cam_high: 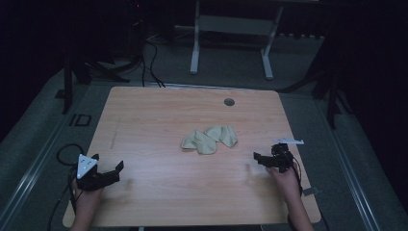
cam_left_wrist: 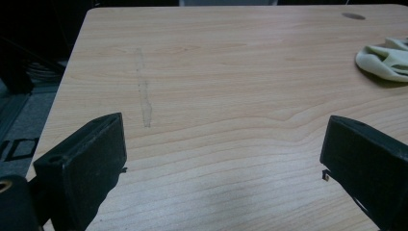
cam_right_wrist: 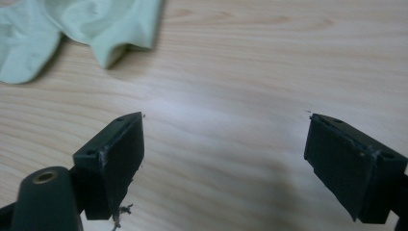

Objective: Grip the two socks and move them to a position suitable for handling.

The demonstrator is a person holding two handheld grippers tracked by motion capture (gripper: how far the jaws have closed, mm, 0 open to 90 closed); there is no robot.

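A crumpled pale green cloth [cam_high: 210, 139] lies a little right of the middle of the wooden table [cam_high: 159, 120]. My left gripper [cam_high: 107, 168] is near the front left corner, open, its jaws wide apart with bare wood between them; the cloth [cam_left_wrist: 385, 60] shows far off at the right edge of its view. My right gripper [cam_high: 267, 158] is at the front right, open, a short way right and in front of the cloth. In the right gripper view the cloth [cam_right_wrist: 72, 29] lies ahead at the upper left, beyond the spread jaws and clear of them.
A round dark hole [cam_high: 229, 102] sits in the table near its far edge. A faint streak [cam_left_wrist: 144, 91] marks the wood on the left. A white desk frame [cam_high: 231, 38] stands on the floor beyond the table. Cables [cam_high: 144, 62] lie at the back left.
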